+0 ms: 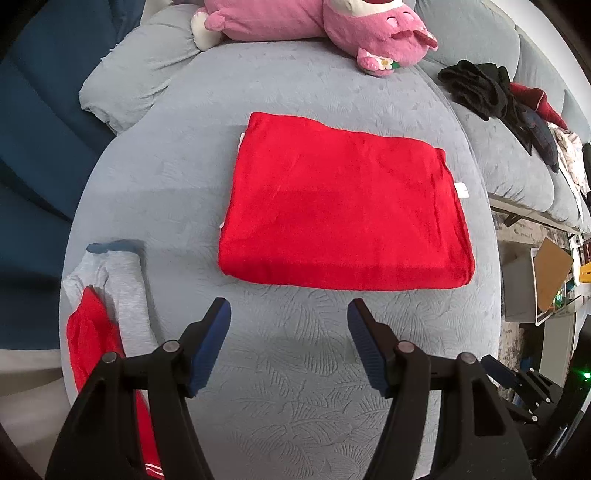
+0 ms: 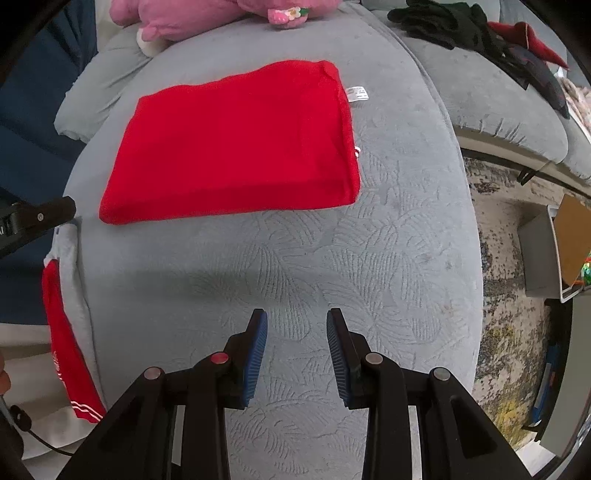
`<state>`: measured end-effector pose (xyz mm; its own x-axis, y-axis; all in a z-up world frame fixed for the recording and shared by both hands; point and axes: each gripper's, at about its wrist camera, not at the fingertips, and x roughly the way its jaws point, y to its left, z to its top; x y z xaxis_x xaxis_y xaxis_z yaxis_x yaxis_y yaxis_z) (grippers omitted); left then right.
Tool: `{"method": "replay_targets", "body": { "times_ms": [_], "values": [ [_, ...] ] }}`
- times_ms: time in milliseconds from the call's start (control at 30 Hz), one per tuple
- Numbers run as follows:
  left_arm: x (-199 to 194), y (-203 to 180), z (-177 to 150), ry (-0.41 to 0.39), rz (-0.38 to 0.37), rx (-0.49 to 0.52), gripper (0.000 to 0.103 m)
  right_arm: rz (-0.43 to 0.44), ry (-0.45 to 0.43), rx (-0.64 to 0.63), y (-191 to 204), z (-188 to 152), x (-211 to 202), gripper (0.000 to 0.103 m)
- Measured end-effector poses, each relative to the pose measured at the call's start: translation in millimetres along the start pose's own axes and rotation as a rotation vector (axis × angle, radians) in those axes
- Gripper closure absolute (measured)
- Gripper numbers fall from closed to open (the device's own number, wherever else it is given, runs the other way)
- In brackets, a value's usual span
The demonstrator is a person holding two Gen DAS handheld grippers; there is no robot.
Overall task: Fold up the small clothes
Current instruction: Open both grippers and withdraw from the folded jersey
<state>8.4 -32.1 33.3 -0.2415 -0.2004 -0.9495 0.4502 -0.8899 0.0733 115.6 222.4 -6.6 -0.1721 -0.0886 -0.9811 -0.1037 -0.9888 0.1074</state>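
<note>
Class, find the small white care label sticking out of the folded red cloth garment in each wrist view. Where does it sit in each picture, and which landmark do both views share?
Left wrist view: the white care label pokes from the folded red garment's right edge, right of centre.
Right wrist view: the label sits at the garment's upper right corner, above centre.
Shared landmark: the pink plush toy at the top.

A home, a living room by the look of it: grey leaf-embossed sofa with plump cushions, pink plush toy lying along its back, loose heap of dark clothes on the next seat, folded red garment on the cushion, speckled rug on the floor.
</note>
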Motion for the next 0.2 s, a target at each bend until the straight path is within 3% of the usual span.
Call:
{"method": "replay_targets", "body": {
  "times_ms": [200],
  "values": [
    [-1.3,0.1,-0.8,0.007,-0.001,-0.009,0.041,0.005,-0.010,-0.006,4.6,1.1,-8.7,0.073]
  ]
}}
